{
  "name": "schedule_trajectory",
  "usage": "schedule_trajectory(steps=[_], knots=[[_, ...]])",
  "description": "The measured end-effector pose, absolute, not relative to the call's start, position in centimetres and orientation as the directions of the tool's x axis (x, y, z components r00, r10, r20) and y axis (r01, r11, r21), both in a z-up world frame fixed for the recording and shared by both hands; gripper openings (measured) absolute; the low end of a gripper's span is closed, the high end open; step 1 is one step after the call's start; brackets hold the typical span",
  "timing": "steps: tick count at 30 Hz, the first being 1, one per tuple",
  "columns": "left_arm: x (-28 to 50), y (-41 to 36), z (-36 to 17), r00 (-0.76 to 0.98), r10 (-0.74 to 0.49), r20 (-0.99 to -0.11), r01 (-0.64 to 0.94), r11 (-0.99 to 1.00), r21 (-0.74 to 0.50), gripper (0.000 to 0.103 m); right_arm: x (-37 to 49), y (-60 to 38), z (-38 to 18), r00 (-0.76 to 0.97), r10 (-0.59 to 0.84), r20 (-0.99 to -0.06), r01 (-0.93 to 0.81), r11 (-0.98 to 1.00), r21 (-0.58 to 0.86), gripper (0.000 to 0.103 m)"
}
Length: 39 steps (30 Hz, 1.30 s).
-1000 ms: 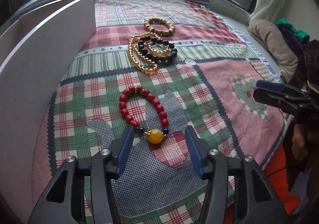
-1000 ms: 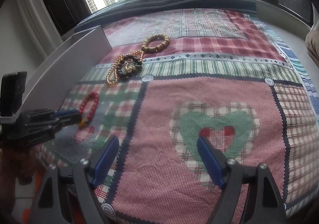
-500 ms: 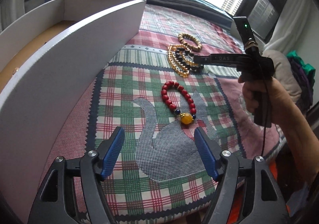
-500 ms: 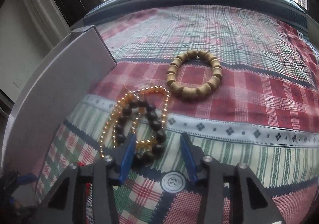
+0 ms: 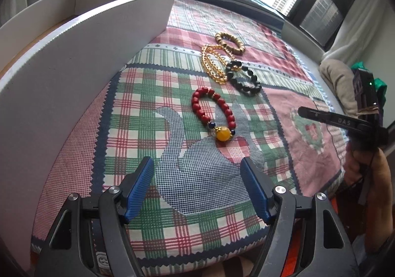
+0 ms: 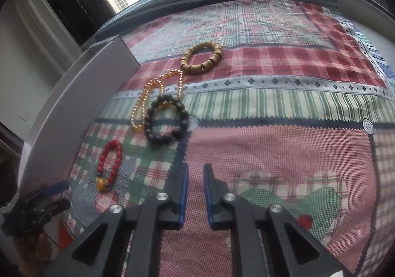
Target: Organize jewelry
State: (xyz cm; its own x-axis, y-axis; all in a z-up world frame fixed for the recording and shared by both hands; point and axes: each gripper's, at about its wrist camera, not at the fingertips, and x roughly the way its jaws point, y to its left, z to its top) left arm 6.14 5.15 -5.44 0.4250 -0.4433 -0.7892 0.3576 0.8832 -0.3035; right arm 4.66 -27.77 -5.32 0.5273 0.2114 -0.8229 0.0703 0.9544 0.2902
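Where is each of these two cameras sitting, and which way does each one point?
Left wrist: on the left gripper, looking down along its open fingers at the red bracelet; the right gripper and its hand show at right.
Right wrist: on the right gripper, jaws closing on nothing, facing the quilt; the left gripper shows at lower left.
Shared: all four bracelets, the white box, the quilt.

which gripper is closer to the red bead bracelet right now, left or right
Left. The left gripper sits just short of the red bead bracelet, jaws open toward it. The right gripper, jaws closing on nothing, is off to the bracelet's right, over the pink patch.
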Motion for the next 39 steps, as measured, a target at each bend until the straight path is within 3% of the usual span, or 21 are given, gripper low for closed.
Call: schedule_trajectory(steps=[4, 5, 6, 8, 12, 18, 23, 39], knots=[[6.1, 4.6, -5.6, 0.426, -0.420, -0.801, 0.356, 0.892, -0.278, 0.077, 0.9, -29.0, -5.3, 0.555, 0.108, -0.825, 0.143, 0.964, 0.222, 0.014], [6.0, 4.5, -5.6, 0.427, -0.416, -0.803, 0.354, 0.894, -0.275, 0.078, 0.2, -29.3, -5.3, 0.560, 0.089, -0.824, 0.160, 0.964, 0.213, 0.024], [6.0, 4.4, -5.6, 0.428, -0.414, -0.803, 0.352, 0.895, -0.274, 0.079, -0.6, -29.6, -5.3, 0.566, 0.077, -0.821, 0.177, 0.961, 0.212, 0.047], [6.0, 4.3, -5.6, 0.426, -0.414, -0.805, 0.350, 0.895, -0.276, 0.080, -1.7, -30.0, -5.1, 0.592, 0.051, -0.804, 0.209, 0.954, 0.214, 0.065], [6.1, 4.1, -5.7, 0.423, -0.399, -0.814, 0.346, 0.901, -0.262, 0.082, -2.6, -30.3, -4.9, 0.613, 0.010, -0.790, 0.237, 0.952, 0.196, 0.065], [6.1, 3.9, -5.8, 0.433, -0.375, -0.820, 0.337, 0.911, -0.239, 0.084, -2.2, -30.1, -5.7, 0.607, 0.061, -0.793, 0.241, 0.936, 0.257, 0.066], [6.2, 3.9, -6.0, 0.431, -0.369, -0.823, 0.332, 0.913, -0.236, 0.085, -2.2, -29.2, -5.7, 0.599, 0.033, -0.800, 0.245, 0.944, 0.222, 0.075], [5.9, 4.3, -6.3, 0.432, -0.348, -0.832, 0.320, 0.922, -0.219, 0.085, -2.5, -26.6, -5.6, 0.569, -0.033, -0.822, 0.210, 0.972, 0.106, 0.076]])
